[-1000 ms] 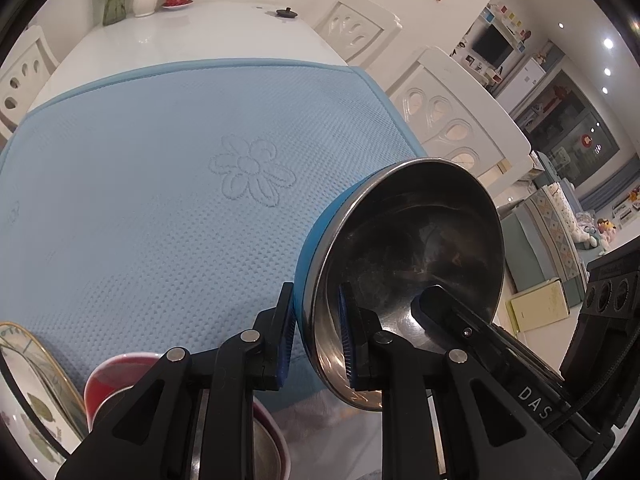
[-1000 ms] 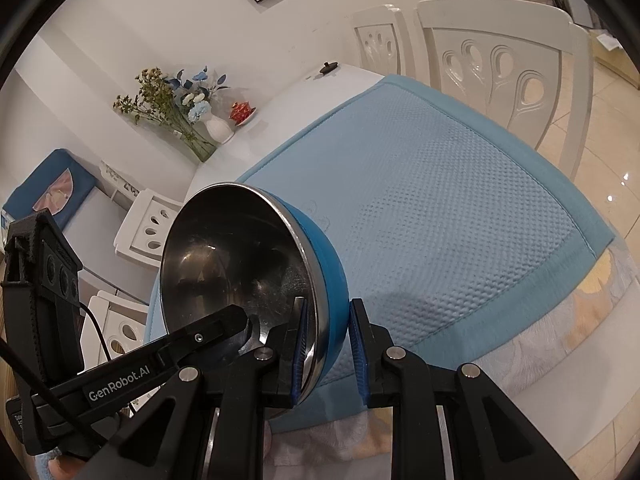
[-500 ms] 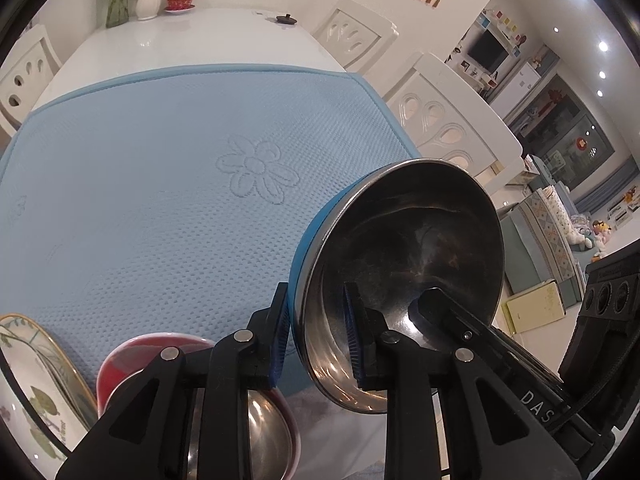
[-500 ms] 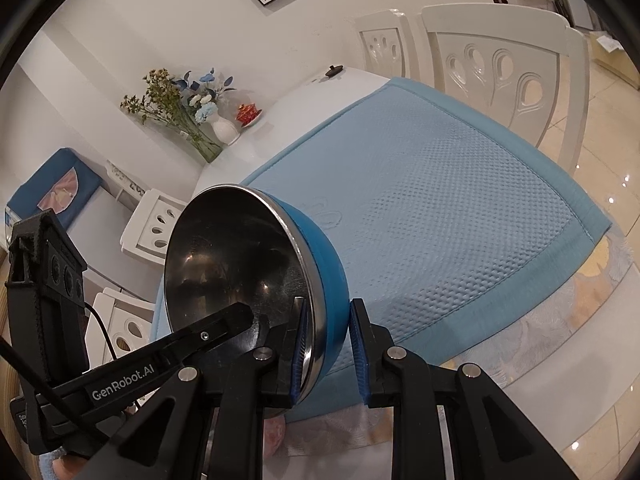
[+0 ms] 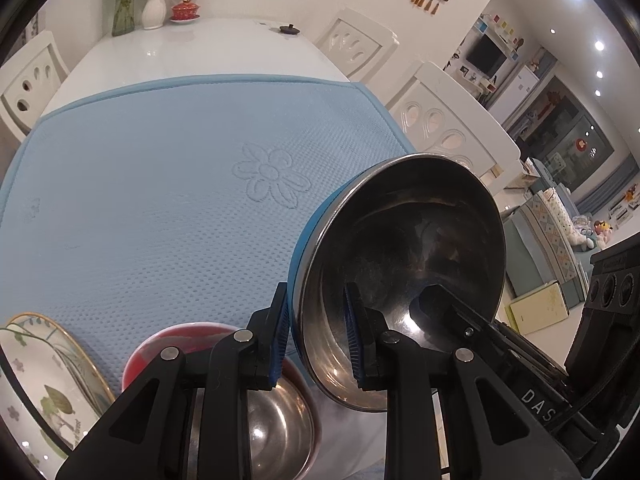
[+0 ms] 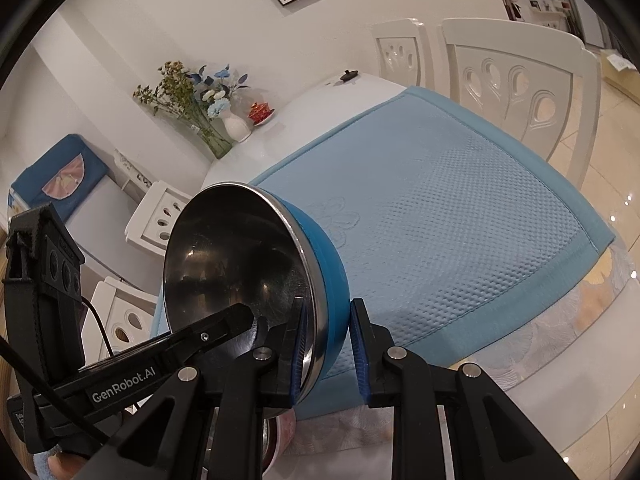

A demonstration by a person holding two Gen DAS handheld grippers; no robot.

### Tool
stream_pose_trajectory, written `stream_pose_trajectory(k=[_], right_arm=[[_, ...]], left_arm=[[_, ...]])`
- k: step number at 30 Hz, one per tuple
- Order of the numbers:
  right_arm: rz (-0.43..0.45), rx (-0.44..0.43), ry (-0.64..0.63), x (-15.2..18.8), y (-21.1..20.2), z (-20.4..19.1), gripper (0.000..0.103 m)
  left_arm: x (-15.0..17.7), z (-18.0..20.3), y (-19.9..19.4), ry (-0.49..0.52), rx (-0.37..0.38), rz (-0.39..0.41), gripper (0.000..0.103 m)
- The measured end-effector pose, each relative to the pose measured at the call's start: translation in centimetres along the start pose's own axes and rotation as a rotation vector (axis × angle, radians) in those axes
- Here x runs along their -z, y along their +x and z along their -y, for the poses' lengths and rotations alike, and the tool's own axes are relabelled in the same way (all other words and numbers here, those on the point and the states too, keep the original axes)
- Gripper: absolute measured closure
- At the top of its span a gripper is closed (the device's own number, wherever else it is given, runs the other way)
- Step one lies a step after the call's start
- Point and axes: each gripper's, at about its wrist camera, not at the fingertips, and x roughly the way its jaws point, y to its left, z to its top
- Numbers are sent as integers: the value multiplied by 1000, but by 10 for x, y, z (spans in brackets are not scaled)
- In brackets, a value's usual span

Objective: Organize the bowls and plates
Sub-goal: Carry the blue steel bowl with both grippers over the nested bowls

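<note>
White table (image 5: 208, 46) is stretching away to the far wall, and a pale blue mat (image 5: 160, 200) with a pressed flower in its weave is covering the near half, reaching the near and right edges. White chairs (image 6: 516, 92) are standing along the right edge.

Above the mat's near right corner a steel bowl with a blue outside (image 5: 400, 264) is hanging tilted on its side, its hollow turned to the right in the left wrist view. Both grippers are pinching its rim at once. The left gripper (image 5: 316, 340) is clamping the lower rim, one blue pad on the blue shell and the other inside the steel. The right gripper (image 6: 328, 344) is gripping the same bowl (image 6: 240, 280) the same way, its outer pad against the blue shell.

At the near edge, under the left gripper, a red bowl (image 5: 224, 392) with a steel inside is sitting upright. A flowered plate (image 5: 48, 384) with a gold rim is lying just beside it toward the near left corner.

At the far end a white vase of flowers (image 6: 236, 128), a small red cup (image 6: 260, 112) and a small black lid (image 5: 289, 29) are sitting.

Compared with a second ago, the red bowl and plate are showing more fully in the left wrist view, and the blue bowl is sitting a little higher above the near edge; both grips are staying unchanged.
</note>
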Motion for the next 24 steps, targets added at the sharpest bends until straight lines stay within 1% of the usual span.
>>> stream_pose_trajectory(k=[9, 17, 24], right_arm=[[2, -1, -24, 4, -4, -9, 82], [-8, -4, -74, 7, -5, -25, 82], [0, -27, -118, 7, -6, -44, 82]], left_arm=[[4, -2, -10, 4, -4, 24, 82], [9, -18, -25, -47, 3, 68, 82], [8, -30, -37, -79, -3, 102, 82]])
